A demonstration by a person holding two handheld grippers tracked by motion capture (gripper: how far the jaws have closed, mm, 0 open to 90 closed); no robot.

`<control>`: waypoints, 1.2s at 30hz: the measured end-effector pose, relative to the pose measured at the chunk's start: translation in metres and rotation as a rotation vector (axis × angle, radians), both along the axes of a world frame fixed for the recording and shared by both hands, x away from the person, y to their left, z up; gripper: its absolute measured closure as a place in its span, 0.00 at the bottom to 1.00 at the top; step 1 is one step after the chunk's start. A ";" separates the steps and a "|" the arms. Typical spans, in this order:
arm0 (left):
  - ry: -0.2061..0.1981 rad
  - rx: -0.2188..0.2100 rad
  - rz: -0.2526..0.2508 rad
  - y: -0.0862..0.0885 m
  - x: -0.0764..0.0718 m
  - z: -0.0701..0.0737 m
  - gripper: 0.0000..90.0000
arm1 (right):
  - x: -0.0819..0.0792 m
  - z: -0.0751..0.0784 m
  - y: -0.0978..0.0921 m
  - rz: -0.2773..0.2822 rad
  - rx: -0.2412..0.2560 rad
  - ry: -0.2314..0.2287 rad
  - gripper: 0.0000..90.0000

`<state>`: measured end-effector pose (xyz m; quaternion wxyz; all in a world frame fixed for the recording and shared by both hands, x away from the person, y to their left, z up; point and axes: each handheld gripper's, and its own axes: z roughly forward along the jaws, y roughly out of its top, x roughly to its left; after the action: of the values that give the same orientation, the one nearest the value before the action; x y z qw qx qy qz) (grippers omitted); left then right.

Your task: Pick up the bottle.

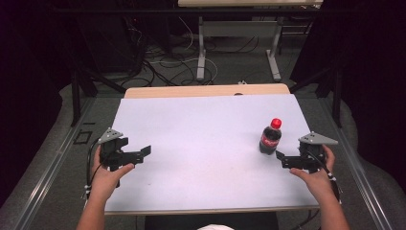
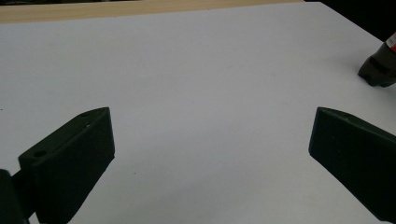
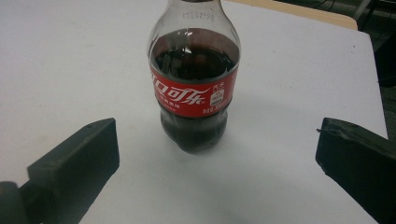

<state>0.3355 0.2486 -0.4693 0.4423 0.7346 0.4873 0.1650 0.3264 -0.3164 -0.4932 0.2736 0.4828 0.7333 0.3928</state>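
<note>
Looking down from the high view, your right claw (image 1: 283, 160) sits just beside the upright cola bottle (image 1: 270, 137), jaws spread wide and empty; your left claw (image 1: 140, 154) is well apart from it, also wide open. In the right gripper view, the cola bottle (image 3: 194, 93) stands centred just beyond the jaws.

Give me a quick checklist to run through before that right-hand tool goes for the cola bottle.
1. Bottle stands upright on the table: ok.
2. Red cap on: ok.
3. Right gripper jaws spread wider than the bottle: ok.
4. Bottle lined up between those jaws, not yet touched: ok.
5. Left gripper open, well away at the table's other side: ok.
6. Cap screwed tight: cannot tell.
</note>
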 end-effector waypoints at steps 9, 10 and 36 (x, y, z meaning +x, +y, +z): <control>0.001 0.013 -0.009 -0.001 -0.002 0.000 0.01 | 0.003 -0.003 0.012 0.042 -0.004 0.006 0.00; -0.003 0.011 -0.006 -0.002 -0.002 0.000 0.01 | 0.003 -0.003 0.013 0.051 -0.003 0.020 0.00; 0.005 0.031 0.001 -0.002 -0.002 -0.001 0.01 | 0.040 -0.009 0.036 0.019 -0.043 0.042 0.19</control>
<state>0.3332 0.2463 -0.4700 0.4294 0.7418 0.4861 0.1709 0.3666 -0.2799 -0.5017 0.2649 0.4778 0.7518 0.3693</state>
